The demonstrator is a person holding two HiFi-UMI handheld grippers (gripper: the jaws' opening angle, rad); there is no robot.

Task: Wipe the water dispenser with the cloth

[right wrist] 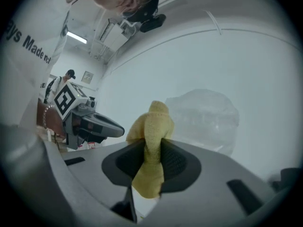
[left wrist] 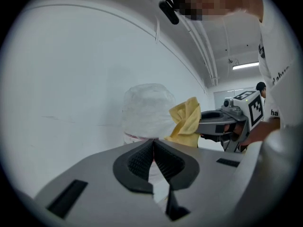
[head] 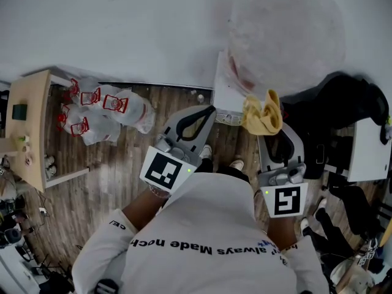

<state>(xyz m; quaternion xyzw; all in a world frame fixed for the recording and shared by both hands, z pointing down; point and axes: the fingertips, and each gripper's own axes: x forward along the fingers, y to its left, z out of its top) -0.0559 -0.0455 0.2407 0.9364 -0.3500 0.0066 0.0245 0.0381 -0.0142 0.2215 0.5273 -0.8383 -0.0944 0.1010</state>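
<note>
Jaws of the right gripper (right wrist: 151, 148) pinch a crumpled yellow cloth (right wrist: 154, 122); left gripper (left wrist: 153, 150) jaws pressed together.

The person's white shirt (head: 202, 219) carries a line of dark print, upside down in the head view, where "always Made" can be read; the right gripper view shows "ays Made" of it. The cubes on the left gripper (head: 207, 110) and right gripper (head: 271, 127) bear black-and-white square code markers. The red-framed labels on the clear bags (head: 104, 112) are too small to read.
</note>
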